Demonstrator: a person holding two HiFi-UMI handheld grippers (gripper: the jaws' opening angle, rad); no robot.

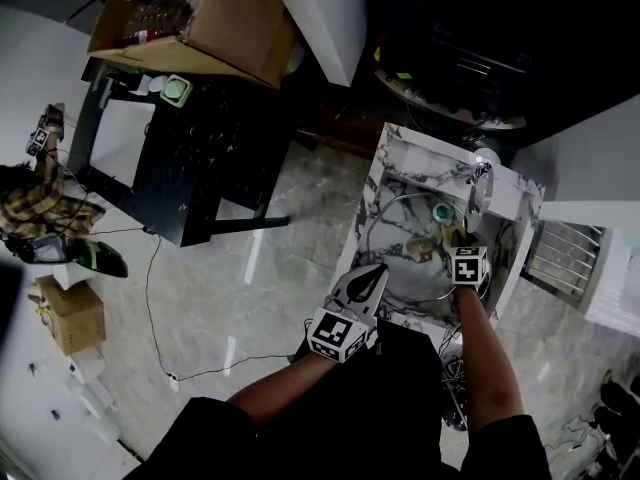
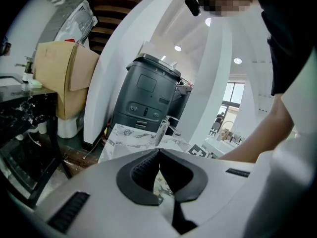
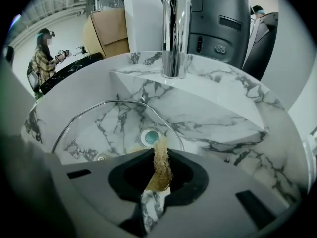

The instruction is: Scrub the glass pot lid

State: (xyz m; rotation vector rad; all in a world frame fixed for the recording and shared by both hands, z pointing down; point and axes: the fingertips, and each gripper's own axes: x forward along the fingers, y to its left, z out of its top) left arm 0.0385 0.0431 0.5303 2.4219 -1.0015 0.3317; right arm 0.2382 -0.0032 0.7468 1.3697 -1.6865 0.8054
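From the head view, a marble sink [image 1: 520, 203] stands on a pale tiled floor [image 1: 230, 298], and the glass pot lid [image 1: 398, 230] lies in its basin, its metal rim tracing an arc over the veined stone. The left gripper [image 1: 375, 276] hovers at the sink's near edge with its tips over the rim. The right gripper [image 1: 456, 236] reaches into the basin near the drain [image 1: 441, 211], below the chrome faucet [image 1: 483, 182]. A black table [image 1: 200, 138] carrying a cardboard box [image 1: 220, 18] stands well apart to the left.

In the left gripper view, the left gripper [image 2: 158, 150] has its jaws pressed together at the tips with nothing between them. Beyond them are the sink's marble top [image 2: 128, 135], the faucet [image 2: 162, 131] and a dark grey machine [image 2: 148, 95].

In the right gripper view, the right gripper [image 3: 159, 155] is clamped on a tan fibrous scrubber [image 3: 160, 170], which sticks up past the jaw tips. Just ahead, the glass pot lid [image 3: 94, 128] rests tilted against the basin wall, with the drain [image 3: 150, 137] seen through it. The faucet [image 3: 176, 33] rises behind, and a person [image 3: 42, 58] stands far to the left.
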